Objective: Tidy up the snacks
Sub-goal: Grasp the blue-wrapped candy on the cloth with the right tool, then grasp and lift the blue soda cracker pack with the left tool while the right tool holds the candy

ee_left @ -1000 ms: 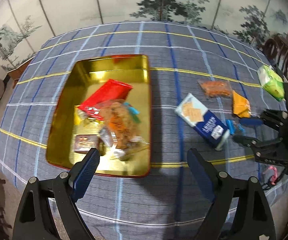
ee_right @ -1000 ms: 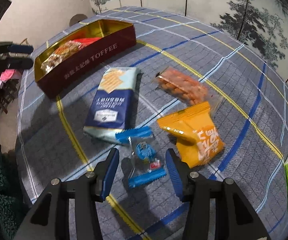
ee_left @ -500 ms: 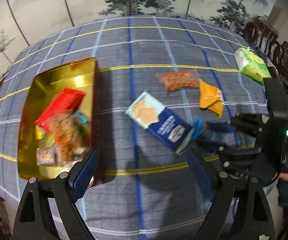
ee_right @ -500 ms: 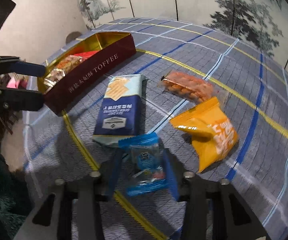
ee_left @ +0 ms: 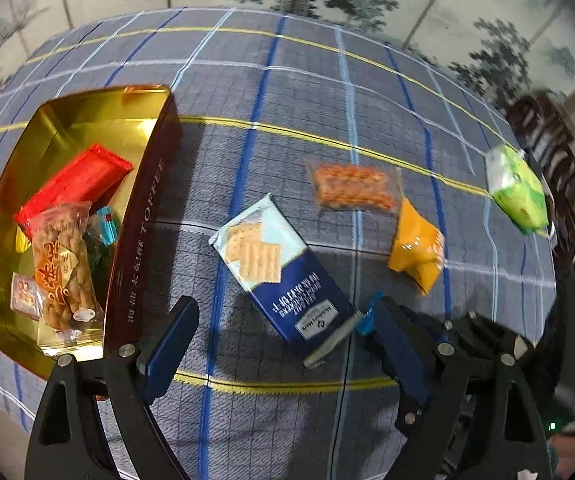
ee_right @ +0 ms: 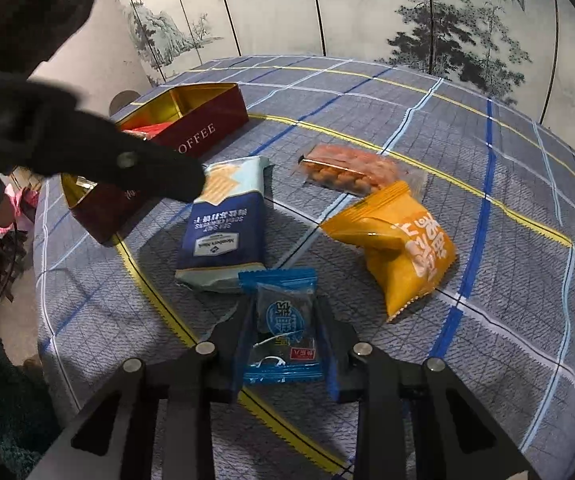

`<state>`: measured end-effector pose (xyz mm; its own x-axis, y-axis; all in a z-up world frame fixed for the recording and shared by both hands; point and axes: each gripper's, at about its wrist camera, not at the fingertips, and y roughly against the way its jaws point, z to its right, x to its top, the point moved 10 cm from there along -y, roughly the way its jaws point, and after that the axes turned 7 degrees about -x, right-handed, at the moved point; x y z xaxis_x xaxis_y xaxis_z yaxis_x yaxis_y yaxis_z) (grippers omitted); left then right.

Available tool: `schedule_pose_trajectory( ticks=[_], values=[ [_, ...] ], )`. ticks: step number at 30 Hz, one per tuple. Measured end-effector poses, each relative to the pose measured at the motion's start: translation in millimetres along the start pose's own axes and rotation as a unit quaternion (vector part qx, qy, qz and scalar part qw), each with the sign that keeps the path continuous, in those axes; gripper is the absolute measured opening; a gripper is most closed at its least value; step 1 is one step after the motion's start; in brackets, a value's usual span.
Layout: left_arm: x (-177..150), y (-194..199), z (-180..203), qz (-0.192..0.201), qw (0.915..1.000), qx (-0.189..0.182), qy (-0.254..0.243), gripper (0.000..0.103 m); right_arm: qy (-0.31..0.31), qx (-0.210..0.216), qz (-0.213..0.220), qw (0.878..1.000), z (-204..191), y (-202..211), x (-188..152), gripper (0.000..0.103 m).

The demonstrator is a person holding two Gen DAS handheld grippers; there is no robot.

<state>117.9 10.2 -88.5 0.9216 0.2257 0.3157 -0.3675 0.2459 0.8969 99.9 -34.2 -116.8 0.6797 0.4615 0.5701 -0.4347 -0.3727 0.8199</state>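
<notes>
On the desk (ee_left: 287, 80), seen from the left wrist camera, the toffee tin (ee_left: 135, 240) stands at the left with several snack packs (ee_left: 63, 264) lying inside it. Right of the tin lies the cracker pack (ee_left: 275, 268), and farther right the peanut pack (ee_left: 353, 192) lies behind the puffed snack bag (ee_left: 417, 248), the two just beside each other. The tissue pack (ee_left: 517, 188) lies well apart at the far right edge, and a small candy packet (ee_right: 281, 328) sits at the cracker pack's near end.
</notes>
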Motion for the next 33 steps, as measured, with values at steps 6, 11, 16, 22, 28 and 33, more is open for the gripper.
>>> schedule_pose_trajectory(
  ticks=[6,11,16,22,28,33],
  values=[
    [0.8,-4.2,-10.4,0.004,0.9997,0.017,0.017,0.087,-0.009,0.014,0.001,1.0,-2.6,-2.8,0.5,0.032],
    [-1.0,-6.9,-15.1,0.002,0.9994,0.024,0.024,0.087,-0.019,0.016,0.009,1.0,-3.2,-3.3,1.1,0.031],
    [-2.5,-7.7,-14.8,0.003,0.9993,0.033,0.018,0.087,-0.03,-0.004,0.018,0.999,7.7,-3.5,4.7,0.03],
    [-5.4,-8.2,-17.3,0.004,0.999,0.036,0.026,0.087,-0.034,-0.093,0.025,0.995,46.0,-5.9,13.0,0.03],
    [-3.6,-9.8,-18.2,0.003,0.9987,0.041,0.031,0.087,-0.042,-0.169,0.032,0.984,83.7,-7.5,18.5,0.03],
    [3.4,-16.4,-14.5,0.008,0.9983,0.049,0.032,0.087,-0.071,-0.16,0.022,0.984,95.3,-10.6,15.5,0.03]
  ],
)
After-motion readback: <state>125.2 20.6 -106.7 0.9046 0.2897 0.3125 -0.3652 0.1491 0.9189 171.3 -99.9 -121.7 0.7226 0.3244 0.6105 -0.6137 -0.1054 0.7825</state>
